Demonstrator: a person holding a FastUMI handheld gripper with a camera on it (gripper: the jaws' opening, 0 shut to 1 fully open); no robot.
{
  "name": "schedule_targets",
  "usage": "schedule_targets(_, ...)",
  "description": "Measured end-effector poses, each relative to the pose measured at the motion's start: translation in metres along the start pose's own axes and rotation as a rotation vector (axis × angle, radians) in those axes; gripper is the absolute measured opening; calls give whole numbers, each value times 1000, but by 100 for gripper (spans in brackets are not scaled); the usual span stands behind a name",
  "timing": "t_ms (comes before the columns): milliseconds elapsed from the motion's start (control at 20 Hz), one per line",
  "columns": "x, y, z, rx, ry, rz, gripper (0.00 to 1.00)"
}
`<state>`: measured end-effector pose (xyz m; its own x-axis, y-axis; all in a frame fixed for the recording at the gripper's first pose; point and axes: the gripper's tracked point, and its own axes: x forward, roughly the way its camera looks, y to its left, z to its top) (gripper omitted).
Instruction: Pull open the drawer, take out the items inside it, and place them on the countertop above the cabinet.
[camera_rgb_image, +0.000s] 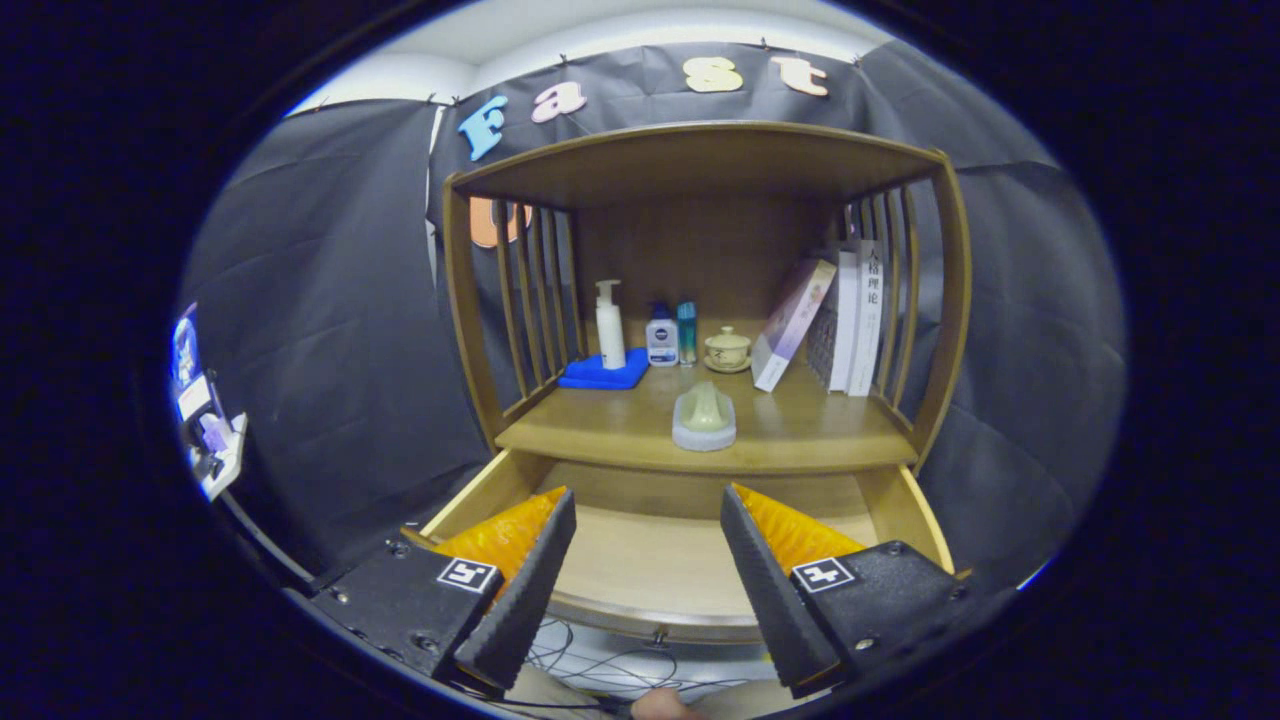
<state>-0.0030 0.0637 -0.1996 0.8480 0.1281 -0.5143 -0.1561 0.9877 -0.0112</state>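
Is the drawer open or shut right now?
Open. The drawer is pulled out from under the countertop, its bare wooden floor showing between the spread fingers of the gripper, which hold nothing.

A staged home corner in a booth: wooden cabinet (700, 300) (toiletries, books (850, 315)) against black cloth (330, 330).

Spread fingers (540, 570) of the gripper (648, 510) covering both front corners of the open drawer (650, 560), hiding parts of its floor. Book (868, 315) spine lettering staying too small to read. Slats (535, 290) partly screening the wall cloth behind the cabinet (700, 160).
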Motion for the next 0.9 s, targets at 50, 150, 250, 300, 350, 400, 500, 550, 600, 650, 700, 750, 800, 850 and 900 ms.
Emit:
schedule_targets(50, -1, 1, -10, -9, -9, 2, 92)
schedule_targets(150, -2, -2, -33, -30, -6, -1, 93)
schedule_targets(250, -3, 2, -54, -35, -8, 7, 93)
schedule_targets(300, -3, 1, -63, -42, -11, 4, 93)
schedule_targets(350, -5, -1, -72, -50, -18, -5, 93)
schedule_targets(400, -5, 0, -80, -56, -23, -10, 93)
schedule_targets(500, -7, 0, -94, -49, -36, -23, 93)
schedule_targets(550, -7, 0, -103, -47, -37, -28, 93)
schedule_targets(600, -6, -1, -108, -46, -43, -33, 93)
schedule_targets(650, -4, -2, -117, -44, -34, -38, 93)
schedule_targets(700, -2, -3, -127, -36, -23, -39, 93)
schedule_targets(750, 0, -6, -133, -27, -13, -41, 93)
schedule_targets(800, 3, -8, -140, -16, -2, -49, 93)
schedule_targets(850, 6, -12, -144, -4, 0, -60, 93)
schedule_targets(900, 11, -15, -149, 5, 4, -79, 93)
